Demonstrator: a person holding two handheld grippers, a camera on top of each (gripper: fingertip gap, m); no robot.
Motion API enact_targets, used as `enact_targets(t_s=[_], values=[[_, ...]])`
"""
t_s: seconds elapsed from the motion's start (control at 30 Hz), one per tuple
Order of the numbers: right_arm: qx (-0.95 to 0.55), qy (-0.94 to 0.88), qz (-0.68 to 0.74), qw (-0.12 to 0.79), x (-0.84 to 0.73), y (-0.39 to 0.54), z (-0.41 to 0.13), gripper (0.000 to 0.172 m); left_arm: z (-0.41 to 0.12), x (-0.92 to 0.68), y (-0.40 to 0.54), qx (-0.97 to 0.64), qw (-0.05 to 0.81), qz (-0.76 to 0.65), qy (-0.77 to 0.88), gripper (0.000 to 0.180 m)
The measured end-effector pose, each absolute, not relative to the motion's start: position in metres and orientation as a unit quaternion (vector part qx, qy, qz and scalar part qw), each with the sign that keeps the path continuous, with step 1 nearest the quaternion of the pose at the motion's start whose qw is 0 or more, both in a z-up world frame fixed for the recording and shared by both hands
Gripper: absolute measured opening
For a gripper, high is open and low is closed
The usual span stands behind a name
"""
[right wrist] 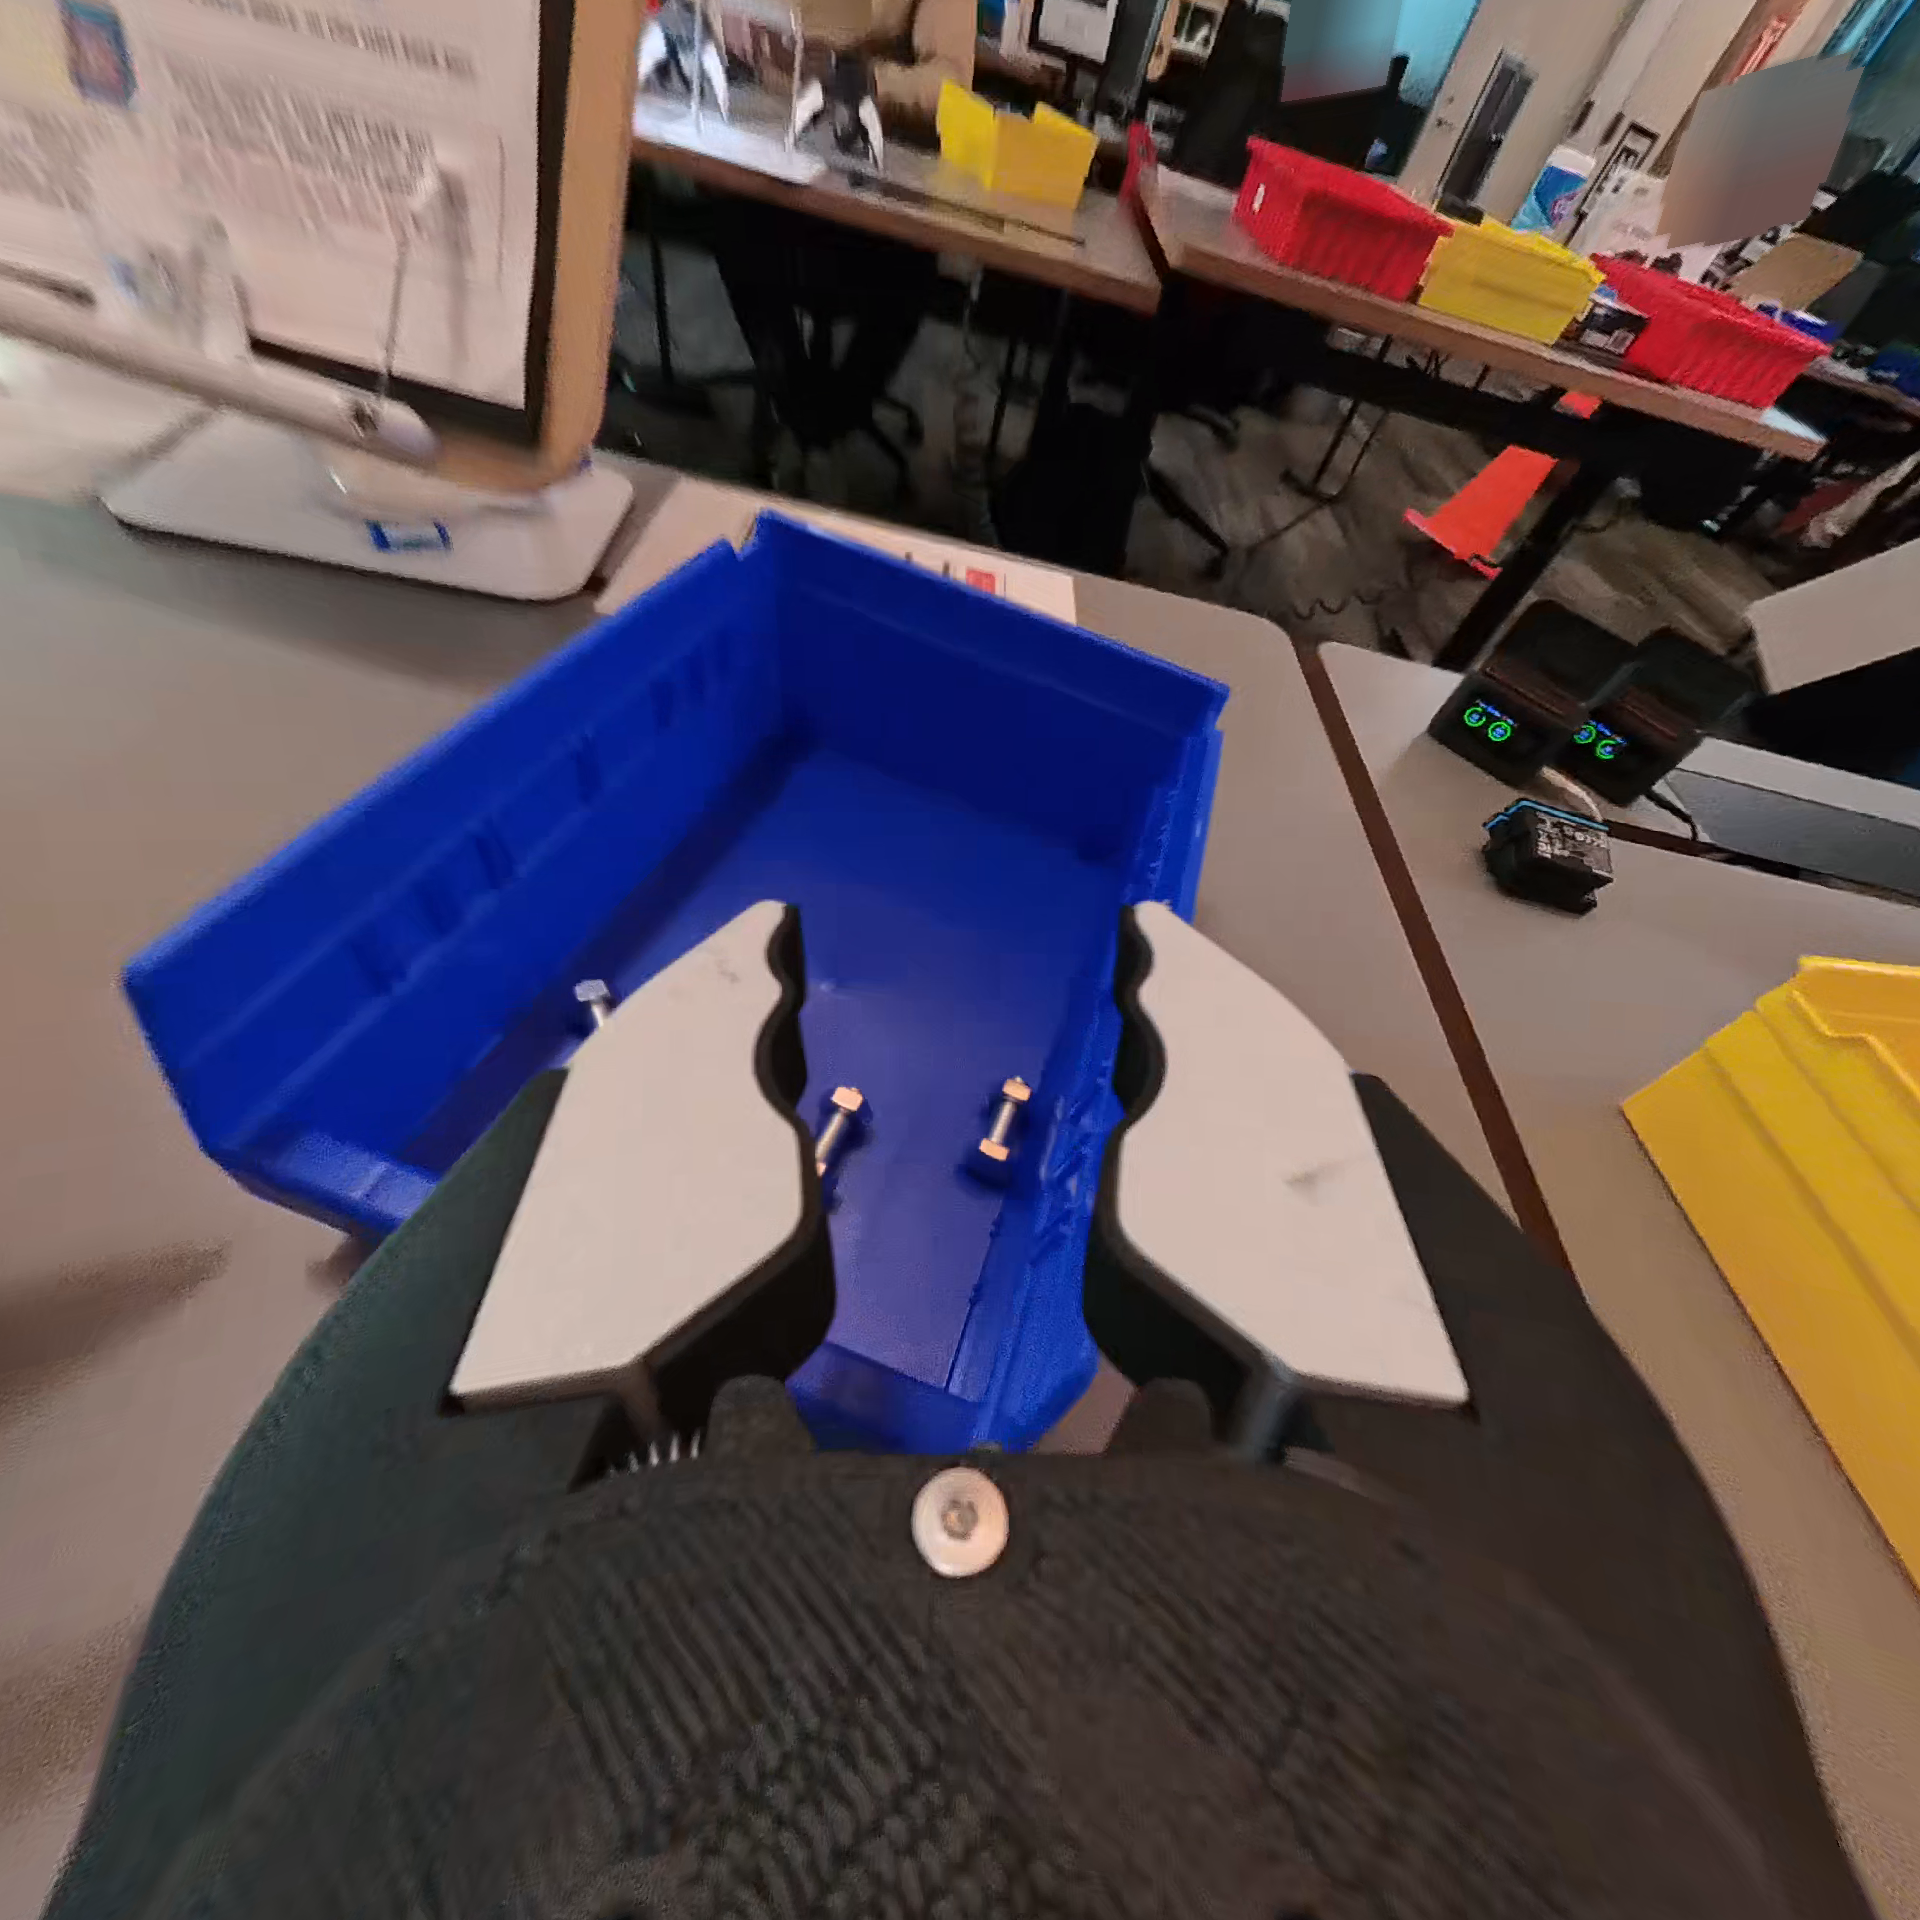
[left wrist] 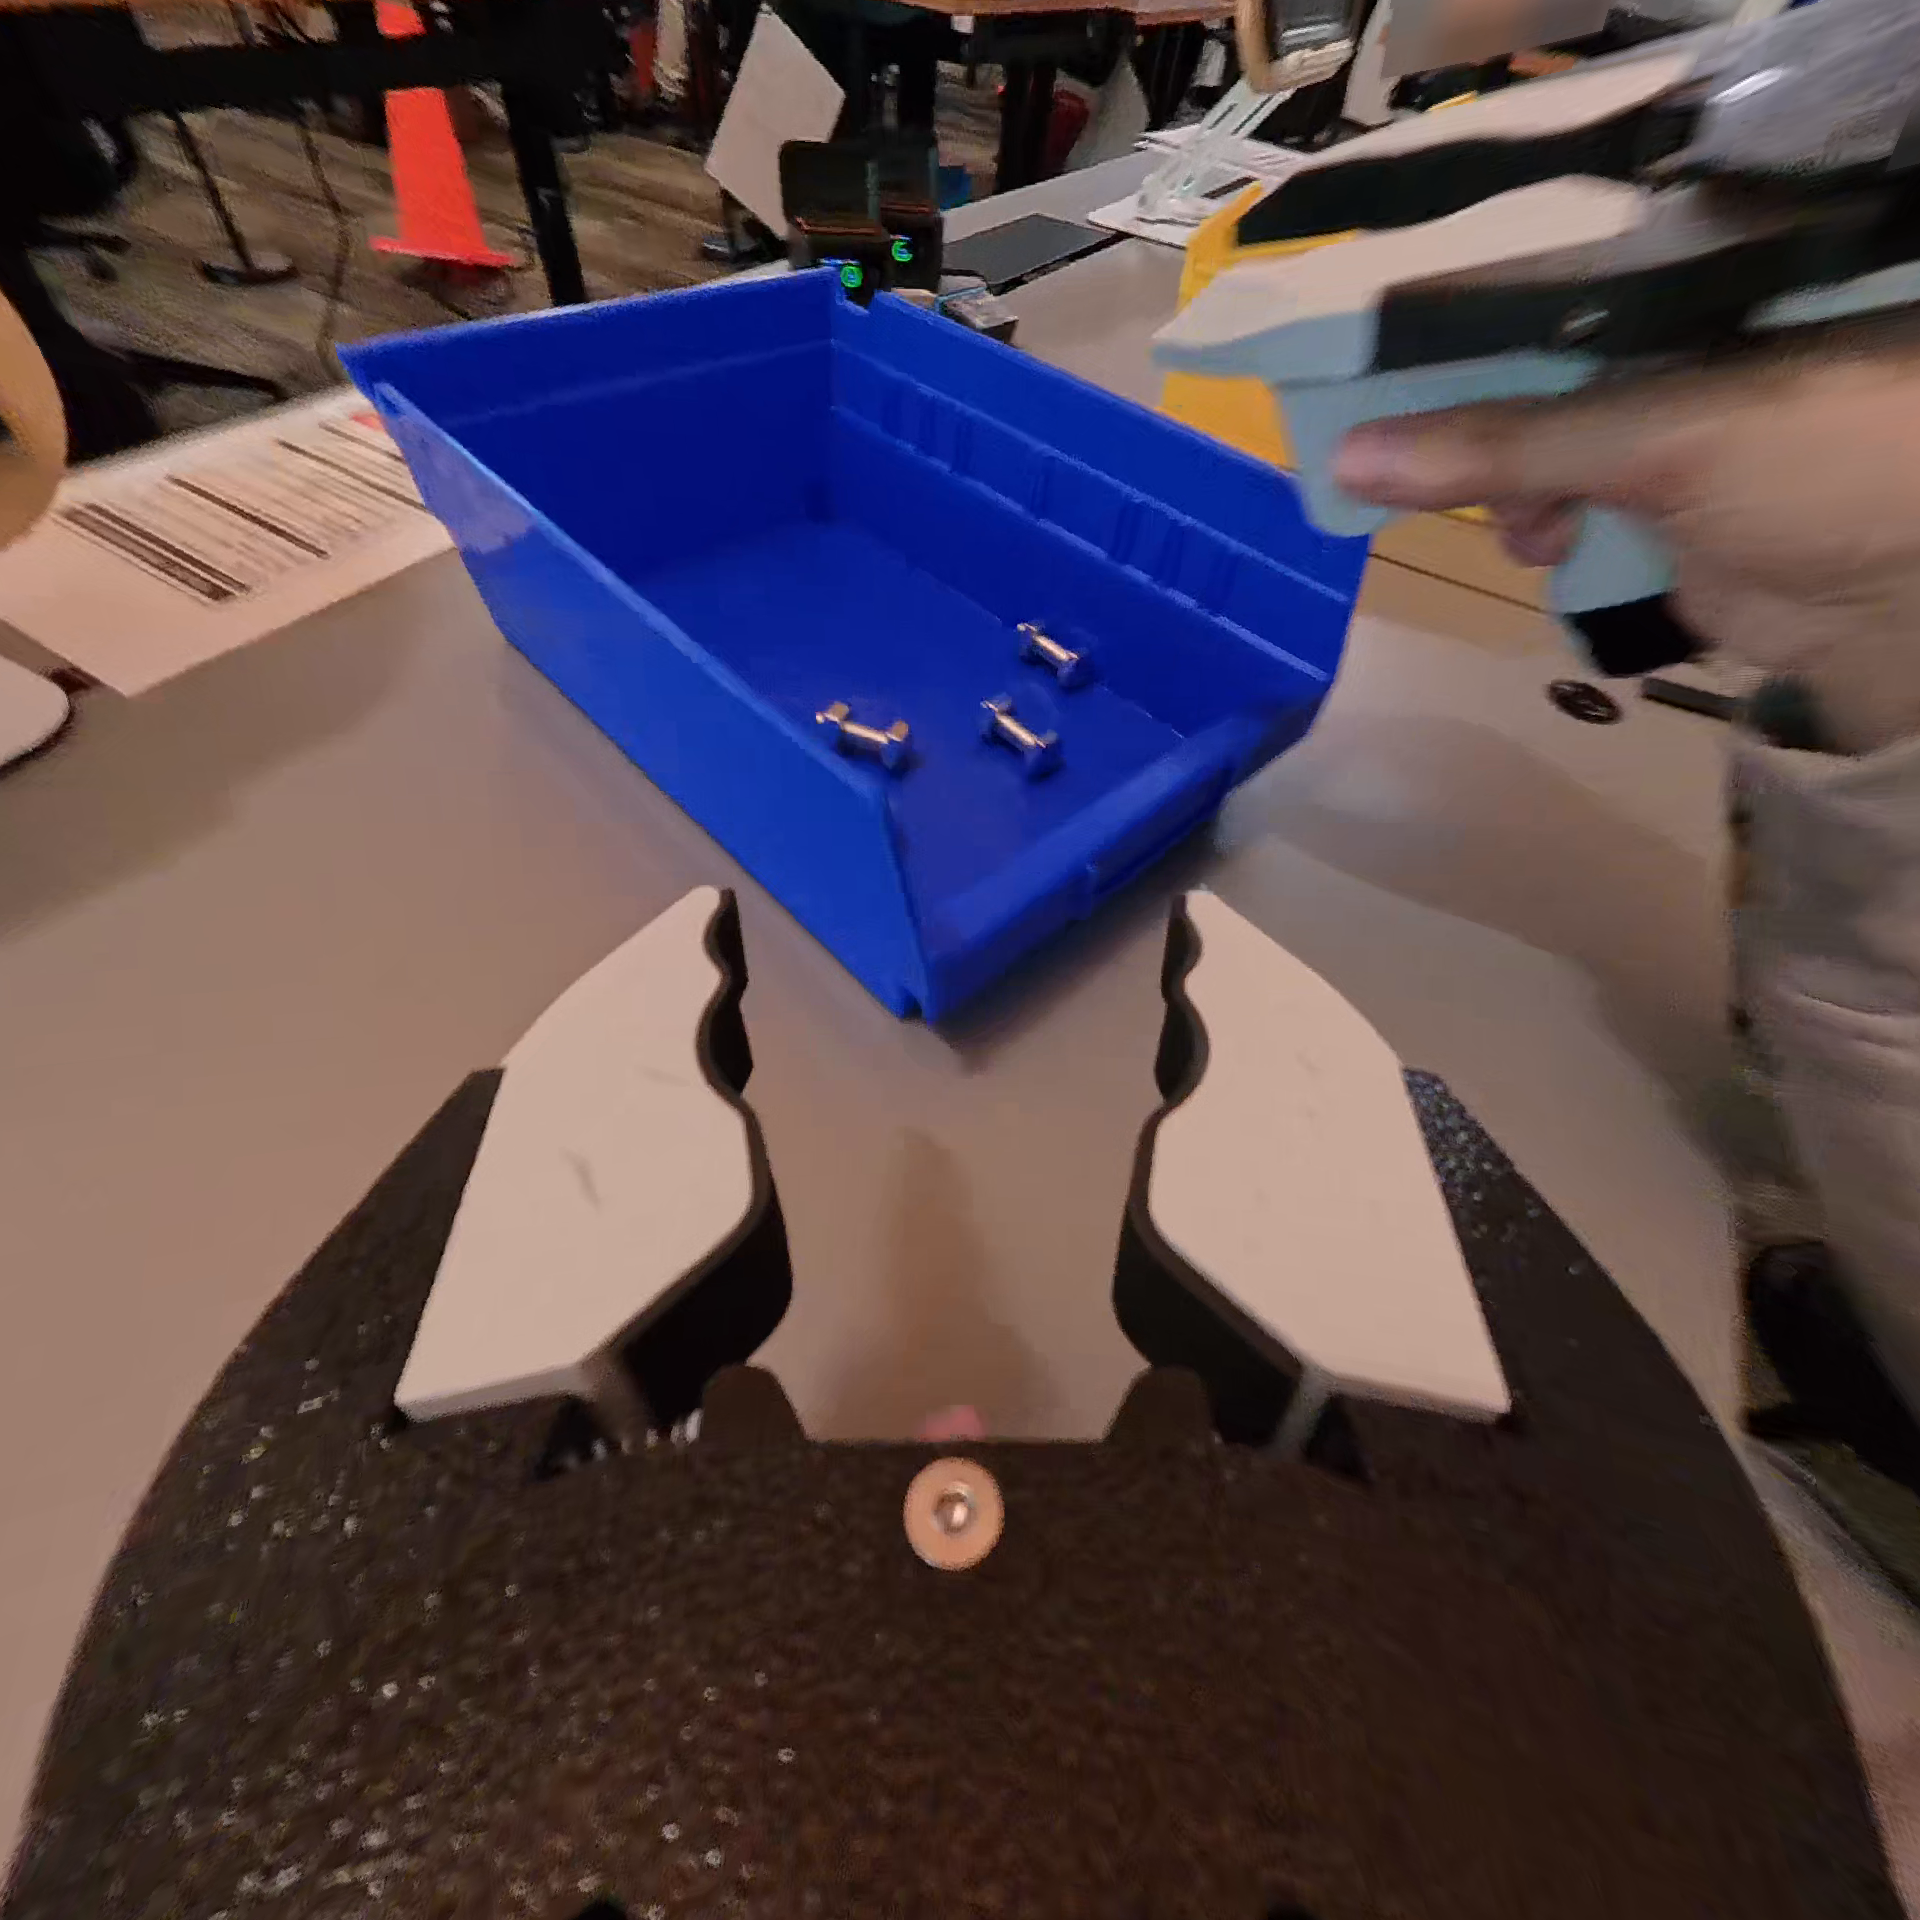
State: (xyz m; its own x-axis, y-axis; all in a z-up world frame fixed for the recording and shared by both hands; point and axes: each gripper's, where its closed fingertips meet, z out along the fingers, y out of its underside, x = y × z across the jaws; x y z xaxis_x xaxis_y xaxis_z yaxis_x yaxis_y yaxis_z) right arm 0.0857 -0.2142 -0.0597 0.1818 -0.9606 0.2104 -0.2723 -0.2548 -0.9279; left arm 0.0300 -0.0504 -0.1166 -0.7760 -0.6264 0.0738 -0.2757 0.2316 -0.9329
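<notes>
I hold my right gripper (right wrist: 956, 935) spread and empty above the blue bin (right wrist: 436, 914), three bolts (left wrist: 1023, 736) lying loose on its floor, while my left gripper (left wrist: 951, 925), also spread and empty, waits at its six o'clock corner.

A workshop or lab room with long work tables. A grey table (right wrist: 1351, 935) carries a blue plastic parts bin (right wrist: 416, 935) with small metal bolts (left wrist: 1023, 732) lying in it. Further tables (right wrist: 1455, 343) behind hold red bins (right wrist: 1330, 223) and yellow bins (right wrist: 1507, 275). An orange traffic cone (left wrist: 431, 171) stands on the carpeted floor, and small black devices with green lights (right wrist: 1496, 717) sit nearby.
</notes>
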Motion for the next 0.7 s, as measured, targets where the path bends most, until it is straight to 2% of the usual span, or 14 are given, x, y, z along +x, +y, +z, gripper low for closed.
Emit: enact_targets(t_s=[0.1, 0.17, 0.27, 0.3, 0.33, 0.57, 0.7], values=[[-0.65, 0.475, -0.423, 0.415, 0.073, -0.226, -0.05, 0.08, -0.125, 0.061, -0.066, -0.329, 0.215, -0.517, 0.76, 0.079], [-0.644, 0.477, -0.411, 0.435, 0.07, -0.227, -0.046, 0.087, -0.13, 0.078, -0.075, -0.345, 0.226, -0.508, 0.756, 0.075], [-0.63, 0.468, -0.383, 0.488, 0.069, -0.215, -0.038, 0.089, -0.151, 0.092, -0.08, -0.364, 0.204, -0.476, 0.774, 0.064], [-0.631, 0.464, -0.371, 0.499, 0.07, -0.208, -0.038, 0.089, -0.158, 0.093, -0.079, -0.361, 0.201, -0.467, 0.782, 0.043], [-0.635, 0.458, -0.359, 0.507, 0.07, -0.201, -0.038, 0.09, -0.16, 0.094, -0.078, -0.354, 0.204, -0.468, 0.783, 0.029], [-0.658, 0.404, -0.303, 0.559, 0.059, -0.14, -0.025, 0.092, -0.158, 0.094, -0.015, -0.356, 0.267, -0.446, 0.777, 0.008], [-0.677, 0.362, -0.266, 0.583, 0.041, -0.097, -0.016, 0.092, -0.158, 0.064, 0.035, -0.351, 0.254, -0.46, 0.775, 0.005]])
